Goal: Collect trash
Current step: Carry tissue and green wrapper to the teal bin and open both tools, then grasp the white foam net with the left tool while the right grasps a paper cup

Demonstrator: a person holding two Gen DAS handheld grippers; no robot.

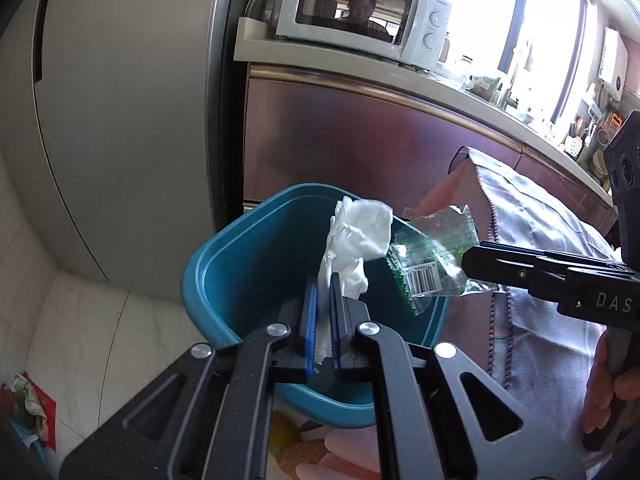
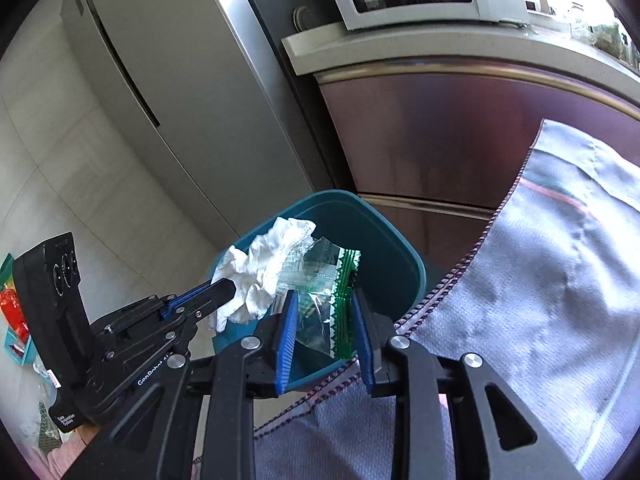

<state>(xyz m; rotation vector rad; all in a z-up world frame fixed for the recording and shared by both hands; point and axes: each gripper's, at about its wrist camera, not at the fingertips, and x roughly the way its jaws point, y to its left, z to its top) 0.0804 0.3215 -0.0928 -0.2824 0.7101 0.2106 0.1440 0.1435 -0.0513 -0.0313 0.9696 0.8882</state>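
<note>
A teal bin (image 1: 240,264) stands below both grippers; it also shows in the right wrist view (image 2: 384,256). My left gripper (image 1: 325,280) is shut on a crumpled white tissue (image 1: 356,236) with clear plastic, held over the bin's mouth. The tissue also shows in the right wrist view (image 2: 264,268). My right gripper (image 2: 325,300) has its jaws parted, and a clear wrapper with green edges and a barcode (image 2: 324,300) lies between them, over the bin. In the left wrist view the wrapper (image 1: 432,260) sticks out from the right gripper (image 1: 466,258).
A grey cloth with purple stitching (image 2: 520,300) covers the surface at right beside the bin. A steel fridge (image 1: 120,120) stands to the left, a counter with a white microwave (image 1: 360,12) behind. Colourful litter (image 1: 28,408) lies on the tiled floor at lower left.
</note>
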